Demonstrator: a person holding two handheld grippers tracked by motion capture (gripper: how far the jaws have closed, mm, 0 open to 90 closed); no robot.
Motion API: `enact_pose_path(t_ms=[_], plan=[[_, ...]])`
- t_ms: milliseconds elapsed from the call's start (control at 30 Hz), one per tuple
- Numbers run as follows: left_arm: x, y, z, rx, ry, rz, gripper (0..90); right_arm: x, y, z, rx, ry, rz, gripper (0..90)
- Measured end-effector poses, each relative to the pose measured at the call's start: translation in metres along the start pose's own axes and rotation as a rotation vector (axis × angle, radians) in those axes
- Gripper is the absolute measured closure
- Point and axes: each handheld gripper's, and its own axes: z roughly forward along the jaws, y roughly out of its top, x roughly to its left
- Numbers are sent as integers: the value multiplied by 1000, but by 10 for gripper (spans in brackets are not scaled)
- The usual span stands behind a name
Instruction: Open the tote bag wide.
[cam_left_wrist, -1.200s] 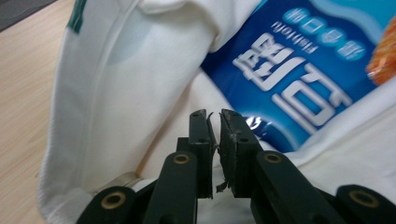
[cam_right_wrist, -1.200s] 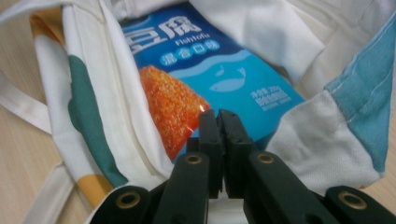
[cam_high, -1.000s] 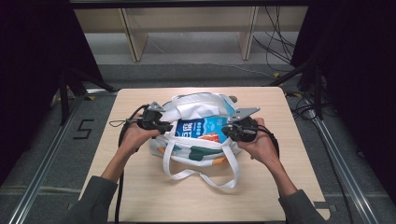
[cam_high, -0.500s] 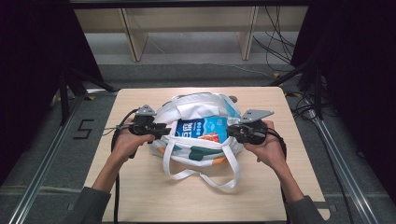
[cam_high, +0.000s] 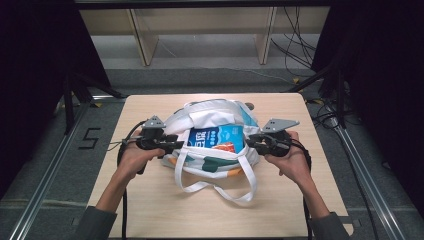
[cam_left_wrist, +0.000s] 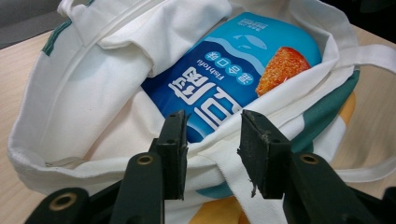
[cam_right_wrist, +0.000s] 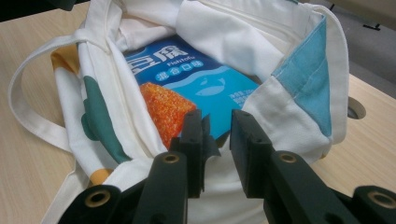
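Observation:
A white tote bag (cam_high: 210, 112) with green, orange and blue patches lies in the middle of the table, mouth open. Inside it is a blue fish tofu packet (cam_high: 215, 137). My left gripper (cam_high: 179, 145) is at the bag's left rim and my right gripper (cam_high: 248, 141) at its right rim. In the left gripper view the gripper (cam_left_wrist: 212, 144) is open, with the bag's rim (cam_left_wrist: 84, 93) running through the gap and the packet (cam_left_wrist: 233, 70) beyond. In the right gripper view the gripper (cam_right_wrist: 217, 140) is narrowly open over the bag's edge (cam_right_wrist: 233, 42), close to the packet (cam_right_wrist: 205, 84).
The bag's handle loops (cam_high: 220, 192) trail over the wooden table (cam_high: 150, 205) toward the person. A round hole (cam_right_wrist: 356, 108) in the tabletop lies just past the bag. Wooden shelf legs (cam_high: 142, 40) and cables stand on the floor behind the table.
Both hands have drawn slightly outward and toward the person, away from the bag's mouth. The bag and packet lie where they were.

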Motion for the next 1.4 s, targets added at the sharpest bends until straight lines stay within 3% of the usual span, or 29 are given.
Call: enact_pose_path(t_ms=[300,467,500,633,767,867,933,967,1067,1167,1200,1300,1333,1400], plan=[[-5,-4,-10,-14,-9,1,533,-2,-6,-6,0,-13,8,705],[-5,-10,-15,-55,-23,-13,476,-2,-11,-11,-7,-36,18,620],[-5,-12,-16,-68,-41,-19,464,-1,-11,-12,-18,-36,12,598],[-10,-18,-17,-61,-31,-9,411,2,-14,-17,-22,-50,8,531],[-13,-19,-19,-55,-31,-5,358,3,-18,-20,-29,-63,35,485],[-13,-20,-21,-59,-32,5,344,4,-22,-19,-45,-71,53,466],[-15,-21,-21,-58,-24,-7,328,2,-23,-21,-22,-62,42,455],[-17,-22,-22,-58,-20,-11,321,4,-24,-22,-16,-58,59,450],[-19,-24,-24,-51,-25,-6,311,2,-27,-23,-34,-73,43,432],[-23,-28,-26,-50,-29,0,302,4,-30,-26,-36,-76,81,417],[-24,-29,-26,-54,-24,-3,299,2,-31,-27,-41,-78,61,411],[-29,-32,-29,-61,-26,8,297,5,-35,-30,-35,-82,84,395],[-32,-33,-30,-69,-30,7,296,4,-36,-30,-44,-85,69,390],[-35,-34,-33,-70,-33,10,287,8,-39,-33,-25,-75,109,385]])
